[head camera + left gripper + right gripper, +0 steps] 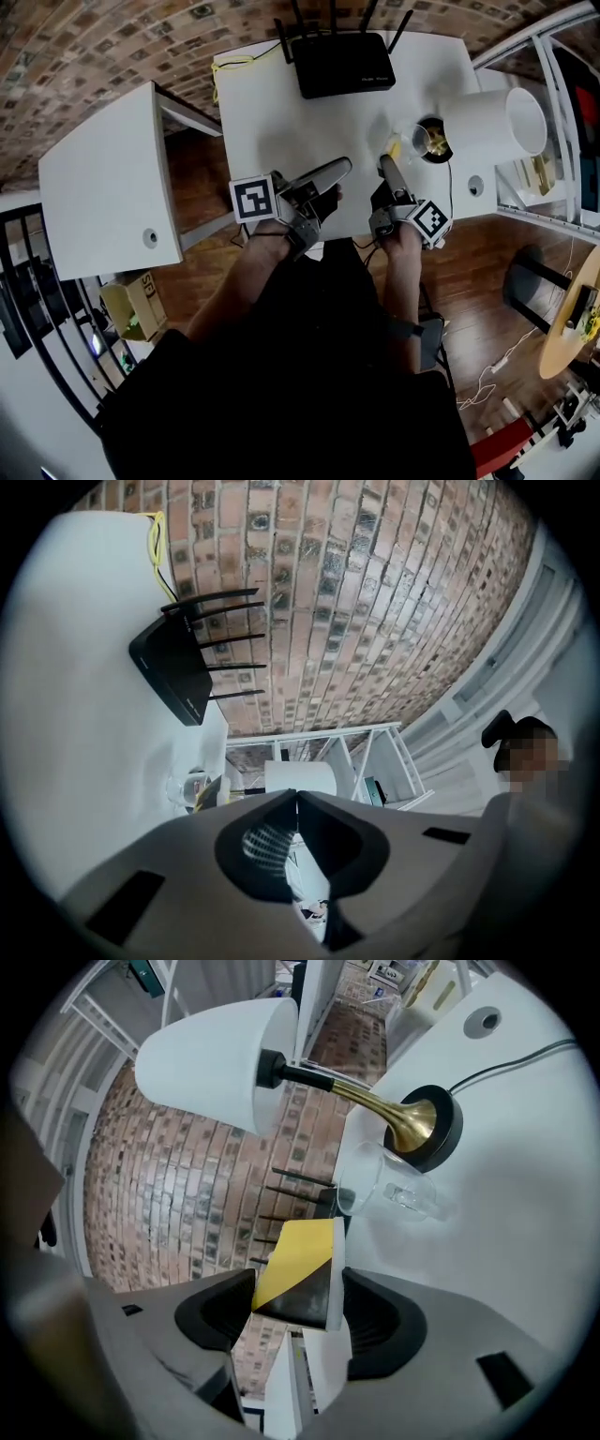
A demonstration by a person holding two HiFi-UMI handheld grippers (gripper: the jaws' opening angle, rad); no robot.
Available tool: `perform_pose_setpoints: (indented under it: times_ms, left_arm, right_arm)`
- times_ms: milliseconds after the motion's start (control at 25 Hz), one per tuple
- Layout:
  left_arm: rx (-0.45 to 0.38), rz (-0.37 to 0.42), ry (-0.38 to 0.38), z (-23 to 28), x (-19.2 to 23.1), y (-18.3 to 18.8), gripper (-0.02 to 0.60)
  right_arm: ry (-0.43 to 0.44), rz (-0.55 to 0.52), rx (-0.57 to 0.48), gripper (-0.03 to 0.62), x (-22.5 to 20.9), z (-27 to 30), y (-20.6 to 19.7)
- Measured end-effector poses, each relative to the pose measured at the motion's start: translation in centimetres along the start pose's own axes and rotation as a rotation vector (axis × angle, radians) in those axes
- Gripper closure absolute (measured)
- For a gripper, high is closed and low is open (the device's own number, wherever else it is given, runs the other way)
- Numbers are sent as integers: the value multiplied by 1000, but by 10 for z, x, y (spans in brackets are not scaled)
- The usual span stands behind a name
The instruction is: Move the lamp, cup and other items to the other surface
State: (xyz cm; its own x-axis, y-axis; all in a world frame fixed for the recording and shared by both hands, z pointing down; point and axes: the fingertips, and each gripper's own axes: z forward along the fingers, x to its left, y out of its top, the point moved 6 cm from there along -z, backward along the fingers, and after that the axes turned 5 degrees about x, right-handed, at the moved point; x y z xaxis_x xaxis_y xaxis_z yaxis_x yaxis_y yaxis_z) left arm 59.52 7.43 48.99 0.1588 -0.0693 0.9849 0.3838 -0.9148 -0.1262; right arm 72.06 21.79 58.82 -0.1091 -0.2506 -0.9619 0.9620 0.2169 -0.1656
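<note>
A lamp with a white shade (497, 122) and a brass neck stands on a black base (433, 141) at the right of the white table (281, 122). A clear glass cup (412, 139) stands just left of that base. My right gripper (384, 164) points at the cup and is shut on a yellow-and-black block (295, 1269), held a little short of the cup (394, 1185) and the lamp base (427, 1129). My left gripper (342, 167) hovers over the table's near edge with its jaws pressed together and nothing between them (297, 794).
A black router (342, 64) with several antennas lies at the table's far side, with a yellow cable (234, 64) at the far left corner. A second white surface (112, 178) stands to the left across a gap. The lamp cord (450, 192) runs off the right edge.
</note>
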Motion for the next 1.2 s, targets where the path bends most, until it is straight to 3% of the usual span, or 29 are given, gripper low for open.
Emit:
perform_pose_setpoints:
  times_ms: [600,1200]
  left_arm:
    - [-51,12,101,30,22,9,578]
    - [-68,35,67,26,12,14,578]
  right_arm:
    - [-78,-55,107,270,-45,40,24]
    - [-75,-23,97,237,-37,41,25]
